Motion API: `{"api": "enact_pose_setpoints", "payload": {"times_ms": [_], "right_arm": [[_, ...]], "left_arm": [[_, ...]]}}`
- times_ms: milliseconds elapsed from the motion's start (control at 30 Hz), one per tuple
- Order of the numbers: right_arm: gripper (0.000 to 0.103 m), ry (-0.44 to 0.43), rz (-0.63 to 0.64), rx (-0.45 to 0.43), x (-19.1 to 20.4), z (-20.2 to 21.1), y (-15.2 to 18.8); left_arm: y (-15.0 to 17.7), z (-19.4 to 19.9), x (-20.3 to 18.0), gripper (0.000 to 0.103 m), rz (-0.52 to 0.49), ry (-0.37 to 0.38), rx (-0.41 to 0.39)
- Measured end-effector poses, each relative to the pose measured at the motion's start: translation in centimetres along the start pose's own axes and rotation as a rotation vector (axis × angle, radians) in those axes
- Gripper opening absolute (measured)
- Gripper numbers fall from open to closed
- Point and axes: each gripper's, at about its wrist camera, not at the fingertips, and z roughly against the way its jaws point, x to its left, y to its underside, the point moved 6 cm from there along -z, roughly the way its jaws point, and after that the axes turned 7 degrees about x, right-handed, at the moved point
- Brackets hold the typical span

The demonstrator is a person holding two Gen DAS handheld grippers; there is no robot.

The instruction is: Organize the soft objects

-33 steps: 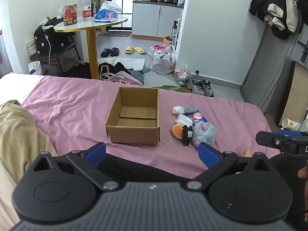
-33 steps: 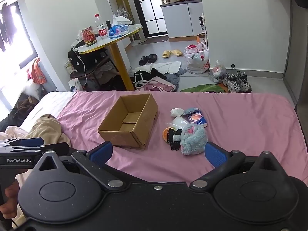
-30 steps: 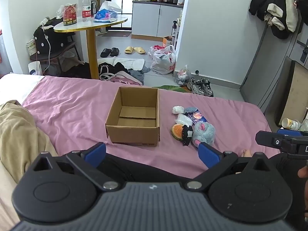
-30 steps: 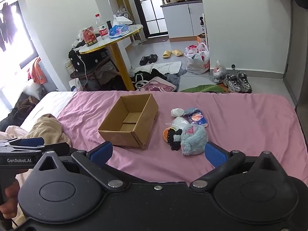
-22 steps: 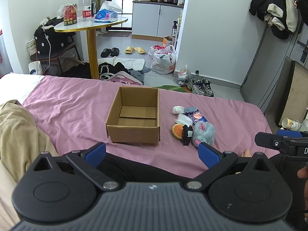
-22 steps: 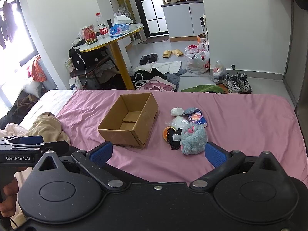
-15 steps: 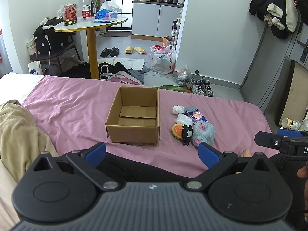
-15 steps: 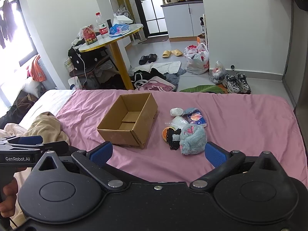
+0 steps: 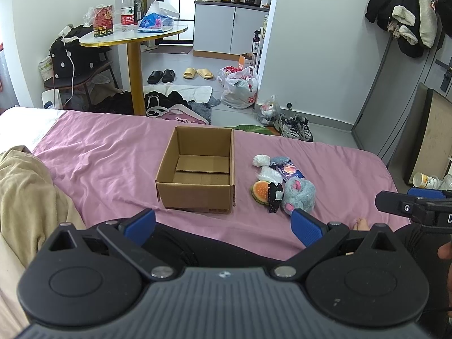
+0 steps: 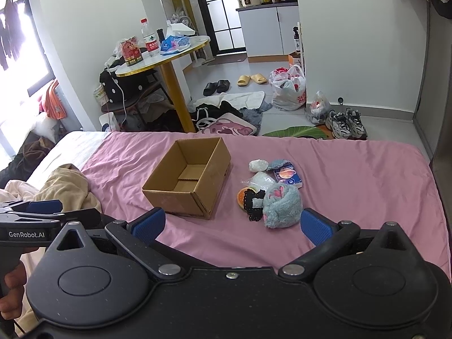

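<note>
An open, empty cardboard box (image 9: pixel 197 171) (image 10: pixel 188 176) sits on the pink bed sheet (image 9: pixel 107 152). To its right lies a small heap of soft things: a fluffy blue plush (image 9: pixel 301 196) (image 10: pixel 282 206), a burger-shaped toy (image 9: pixel 260 192), a black lacy piece (image 9: pixel 274 195), a clear bag (image 9: pixel 268 173), a white ball (image 9: pixel 261 160) and a dark blue packet (image 9: pixel 291 171). My left gripper (image 9: pixel 223 223) stands open near the bed's front, holding nothing. My right gripper (image 10: pixel 231 224) is open too, just short of the plush.
A beige blanket (image 9: pixel 25 197) is bunched at the left. Beyond the bed's far edge stand a gold-legged round table (image 9: pixel 135 35), shoes (image 9: pixel 295 127), bags (image 9: pixel 240 87) and clothes on the floor. A person's dark-clad legs lie under both grippers.
The right gripper has drifted slightly, so the box and heap sit a touch lower-left in its view. The left gripper holds still.
</note>
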Motion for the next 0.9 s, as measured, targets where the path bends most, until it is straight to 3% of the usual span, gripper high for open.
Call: {"api": "enact_pose_setpoints", "payload": {"times_ms": [900], "right_arm": [[0.103, 0.003, 0.001, -0.003, 0.40, 0.04, 0.04]], "left_arm": [[0.16, 0.30, -0.20, 0.101, 0.000, 0.004, -0.004]]}}
